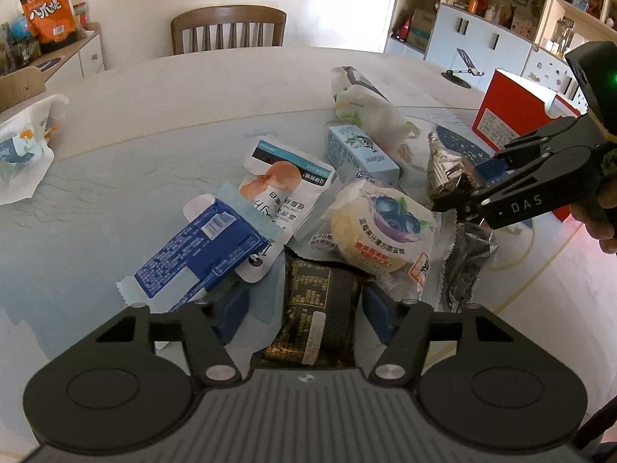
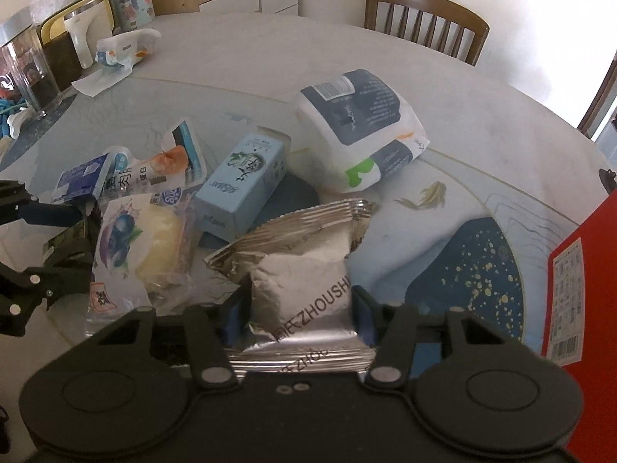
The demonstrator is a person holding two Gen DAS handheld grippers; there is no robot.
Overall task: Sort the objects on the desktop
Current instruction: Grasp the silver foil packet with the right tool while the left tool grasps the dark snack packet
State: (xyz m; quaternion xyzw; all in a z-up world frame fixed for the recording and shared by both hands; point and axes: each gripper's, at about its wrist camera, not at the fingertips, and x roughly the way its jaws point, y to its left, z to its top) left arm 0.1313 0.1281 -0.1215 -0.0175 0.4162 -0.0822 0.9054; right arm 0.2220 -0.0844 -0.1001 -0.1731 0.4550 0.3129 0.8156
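Barely begun: left gripper point(image 1: 300, 305) jaws clamping a dark snack packet point(image 1: 318, 316), right gripper point(image 2: 297, 308) jaws a silver packet point(image 2: 304, 289) (pile on the desk point(image 1: 154, 88) unsorted).

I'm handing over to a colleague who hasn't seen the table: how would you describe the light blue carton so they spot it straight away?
Start from the big white and navy tissue pack at the far side of the snack pile on the table. Just in front of it and to its left in the right wrist view lies the light blue carton, on its side. It is the only rigid rectangular box there; its neighbours are soft wrappers.
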